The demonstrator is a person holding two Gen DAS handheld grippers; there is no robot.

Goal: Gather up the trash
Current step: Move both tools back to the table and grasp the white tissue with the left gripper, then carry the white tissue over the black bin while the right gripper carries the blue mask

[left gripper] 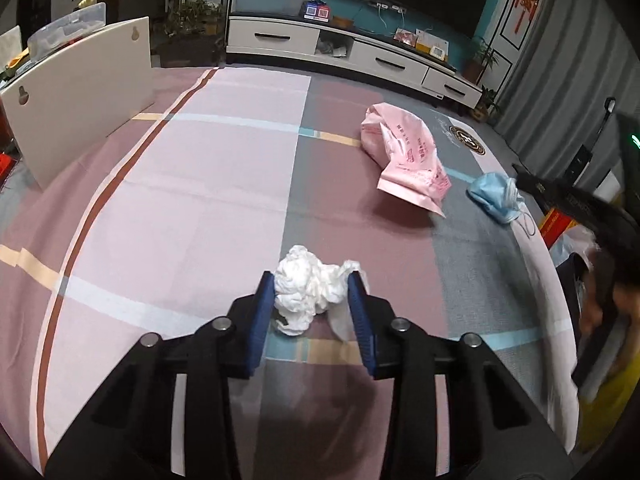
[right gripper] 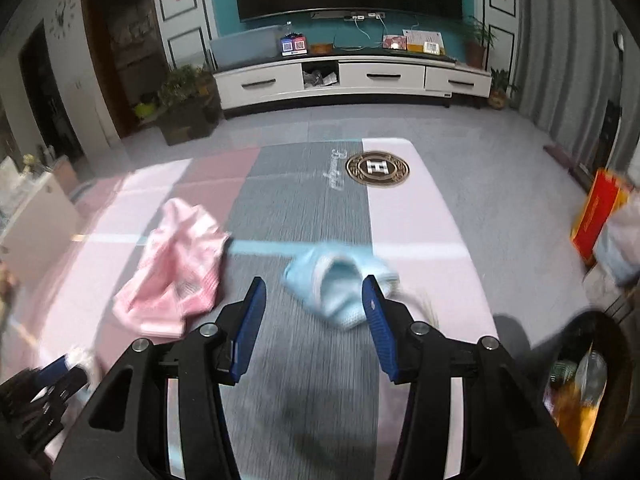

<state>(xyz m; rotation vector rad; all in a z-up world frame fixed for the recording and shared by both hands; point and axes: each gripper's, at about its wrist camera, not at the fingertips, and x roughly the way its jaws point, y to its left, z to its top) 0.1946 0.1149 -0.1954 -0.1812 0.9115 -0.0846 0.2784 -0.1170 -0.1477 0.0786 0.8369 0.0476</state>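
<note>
Midway: left claw (left gripper: 314,296) clamped on the tissue wad (left gripper: 308,288), right claw (right gripper: 316,304) gaping, empty, near the blue mask (right gripper: 340,284); pink bag (left gripper: 404,160) still uncollected.

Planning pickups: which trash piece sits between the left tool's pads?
The crumpled white tissue, between the left tool pads; pink bag and blue mask lie farther off.

Dim, cool indoor light is falling evenly, the left gripper (left gripper: 312,300) casting a soft shadow underneath. The right wrist view is smearing with motion blur (left stays crisp), fisheye bending edges dark.
</note>
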